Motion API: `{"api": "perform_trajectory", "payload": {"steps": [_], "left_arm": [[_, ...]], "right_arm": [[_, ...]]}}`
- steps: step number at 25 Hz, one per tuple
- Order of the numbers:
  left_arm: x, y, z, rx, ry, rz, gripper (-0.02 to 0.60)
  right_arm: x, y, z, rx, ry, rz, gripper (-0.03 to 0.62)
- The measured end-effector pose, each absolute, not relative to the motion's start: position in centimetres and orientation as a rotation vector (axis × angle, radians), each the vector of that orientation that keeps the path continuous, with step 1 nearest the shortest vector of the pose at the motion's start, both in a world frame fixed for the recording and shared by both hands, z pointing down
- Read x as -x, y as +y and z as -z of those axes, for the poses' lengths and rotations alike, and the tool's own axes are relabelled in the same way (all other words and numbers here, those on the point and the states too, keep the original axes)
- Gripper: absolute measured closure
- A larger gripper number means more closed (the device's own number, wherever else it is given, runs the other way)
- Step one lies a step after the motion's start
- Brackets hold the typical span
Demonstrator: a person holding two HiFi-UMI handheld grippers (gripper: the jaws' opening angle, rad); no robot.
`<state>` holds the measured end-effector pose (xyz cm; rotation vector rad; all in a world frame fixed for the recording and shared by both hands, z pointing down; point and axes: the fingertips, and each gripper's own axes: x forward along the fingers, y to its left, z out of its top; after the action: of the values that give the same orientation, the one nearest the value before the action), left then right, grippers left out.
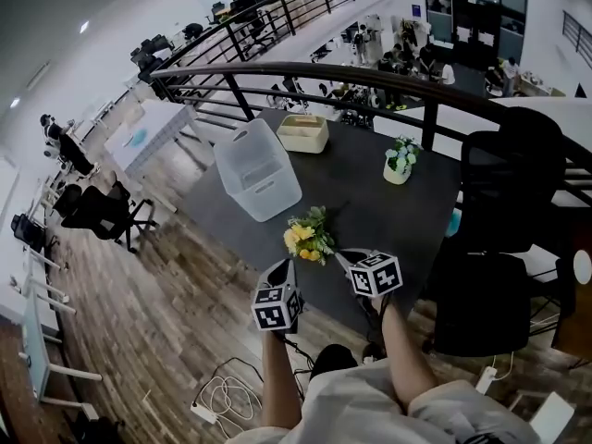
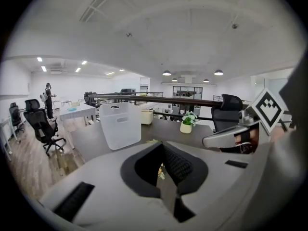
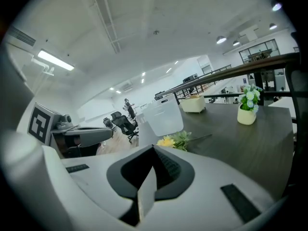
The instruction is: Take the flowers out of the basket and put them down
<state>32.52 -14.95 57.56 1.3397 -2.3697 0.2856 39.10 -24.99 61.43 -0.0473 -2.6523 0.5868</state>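
A bunch of yellow flowers (image 1: 308, 234) with green leaves lies on the dark table (image 1: 370, 211), near its front edge. The translucent white basket (image 1: 257, 169) stands empty-looking behind it, to the left. My left gripper (image 1: 283, 266) and right gripper (image 1: 345, 258) hover just in front of the bunch, one on each side, both shut with nothing in them. In the right gripper view the flowers (image 3: 174, 141) lie just past the closed jaws, with the basket (image 3: 163, 114) behind. The left gripper view shows the basket (image 2: 120, 124) and only a sliver of yellow.
A beige box (image 1: 303, 133) sits at the table's far side and a small potted plant (image 1: 400, 160) at the far right. A black office chair (image 1: 504, 188) stands right of the table. A railing (image 1: 305, 70) runs behind it. Cables lie on the wooden floor (image 1: 220, 396).
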Motion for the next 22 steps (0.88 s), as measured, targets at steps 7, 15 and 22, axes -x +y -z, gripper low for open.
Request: {"api": "perform_trajectory", "payload": {"steps": [7, 15, 22], "left_arm": [[-32.3, -13.0, -59.1, -1.287, -2.351, -0.249, 0.557], [-33.0, -12.4, -59.3, -1.281, -2.372, -0.321, 0.558], [-34.5, -12.9, -59.8, -1.244, -2.386, -0.371, 0.557]], "right_arm": [[-38.6, -25.1, -61.3, 0.082, -2.654, -0.6, 0.592], [-38.0, -25.1, -61.6, 0.113, -2.644, -0.638, 0.592], [-40.4, -24.1, -62.2, 0.061, -2.649, -0.66, 0.593]]}}
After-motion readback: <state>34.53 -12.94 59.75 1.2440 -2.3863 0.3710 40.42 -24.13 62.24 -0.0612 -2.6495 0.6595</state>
